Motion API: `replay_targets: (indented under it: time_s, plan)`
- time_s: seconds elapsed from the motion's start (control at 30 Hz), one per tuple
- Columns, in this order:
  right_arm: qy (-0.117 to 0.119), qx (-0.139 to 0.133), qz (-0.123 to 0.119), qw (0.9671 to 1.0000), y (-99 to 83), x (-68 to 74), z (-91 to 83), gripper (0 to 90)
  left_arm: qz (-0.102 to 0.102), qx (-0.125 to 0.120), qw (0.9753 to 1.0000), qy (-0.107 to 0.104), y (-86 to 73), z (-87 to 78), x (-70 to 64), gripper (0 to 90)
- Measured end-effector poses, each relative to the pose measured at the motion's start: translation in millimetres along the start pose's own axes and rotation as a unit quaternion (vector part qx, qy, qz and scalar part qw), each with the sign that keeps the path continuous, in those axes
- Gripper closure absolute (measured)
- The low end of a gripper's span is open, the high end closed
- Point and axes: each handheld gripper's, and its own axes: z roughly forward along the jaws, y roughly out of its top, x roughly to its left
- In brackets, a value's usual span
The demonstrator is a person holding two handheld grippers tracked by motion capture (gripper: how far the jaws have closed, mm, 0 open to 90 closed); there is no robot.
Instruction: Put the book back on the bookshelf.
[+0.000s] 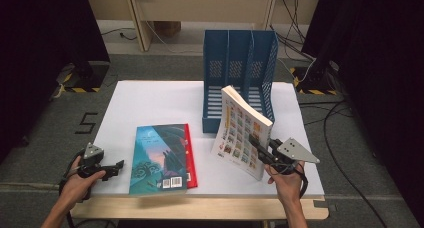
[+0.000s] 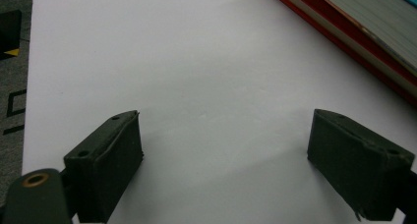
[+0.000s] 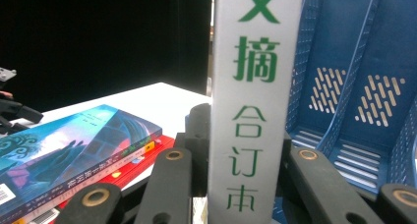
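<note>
Comic book (image 1: 243, 132) tilted over white table (image 1: 150, 100), beside blue file rack (image 1: 240, 63)

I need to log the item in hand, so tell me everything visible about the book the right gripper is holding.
The book is a thick paperback with a white cover carrying a grid of small colourful pictures and a white spine printed with green characters. It is lifted and tilted, its top leaning toward the blue file rack, just in front of the rack's open front. The right gripper is clamped on its lower spine edge; whether its bottom corner touches the white table is unclear.
</note>
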Motion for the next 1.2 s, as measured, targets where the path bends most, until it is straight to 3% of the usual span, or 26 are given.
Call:
replay_targets:
  time_s: [0.23,0.4,0.43,0.5,0.53,0.57,0.6,0.67,0.73,1.0,1.13,1.2]
  plan:
    - [0.005,-0.015,-0.004,0.9999,-3.6,4.1,-9.0,73.0,0.0,-0.001,1.0,0.0,-0.2,-0.1,-0.1,12.1]
    - [0.014,-0.035,-0.007,0.9993,-10.2,4.1,-24.5,72.3,0.0,-0.001,1.0,0.0,-0.3,-0.2,-0.2,12.2]
    - [0.022,-0.038,0.002,0.999,-10.9,3.5,-24.5,70.0,0.001,-0.001,1.0,0.0,-0.3,-0.2,-0.2,12.2]
    - [0.027,-0.044,0.006,0.9986,-10.0,1.0,-18.6,53.5,0.001,-0.001,1.0,0.001,-0.3,-0.2,-0.2,12.2]
    - [0.039,-0.041,0.005,0.9984,-7.3,-1.3,-7.3,58.4,0.001,-0.001,1.0,0.001,-0.2,-0.2,-0.2,12.2]
    - [0.039,-0.041,0.005,0.9984,-7.3,-1.3,-7.3,58.4,0.001,0.0,1.0,0.001,-0.2,-0.2,-0.2,12.2]
    - [0.034,-0.031,-0.01,0.9989,-4.3,-1.4,3.6,64.7,0.001,-0.001,1.0,0.001,-0.3,-0.2,-0.2,12.2]
    - [0.038,-0.031,-0.011,0.9987,-3.4,-1.2,6.3,68.8,0.001,0.0,1.0,0.0,-0.2,-0.1,0.0,12.1]
    - [0.022,-0.03,-0.008,0.9993,-1.8,-3.5,8.0,72.0,0.001,0.0,1.0,0.0,0.0,-0.1,-0.1,12.2]
    - [0.014,-0.028,-0.005,0.9995,-1.0,-2.0,7.9,73.4,0.001,0.0,1.0,0.0,-0.1,-0.1,0.0,12.2]
    - [0.014,-0.033,0.009,0.9993,-1.6,-1.8,7.9,73.5,0.001,0.0,1.0,0.0,-0.1,-0.1,0.0,12.2]
    - [0.018,-0.04,0.028,0.9986,-0.9,-2.7,7.7,73.4,0.001,0.0,1.0,0.0,-0.1,0.0,0.0,12.1]
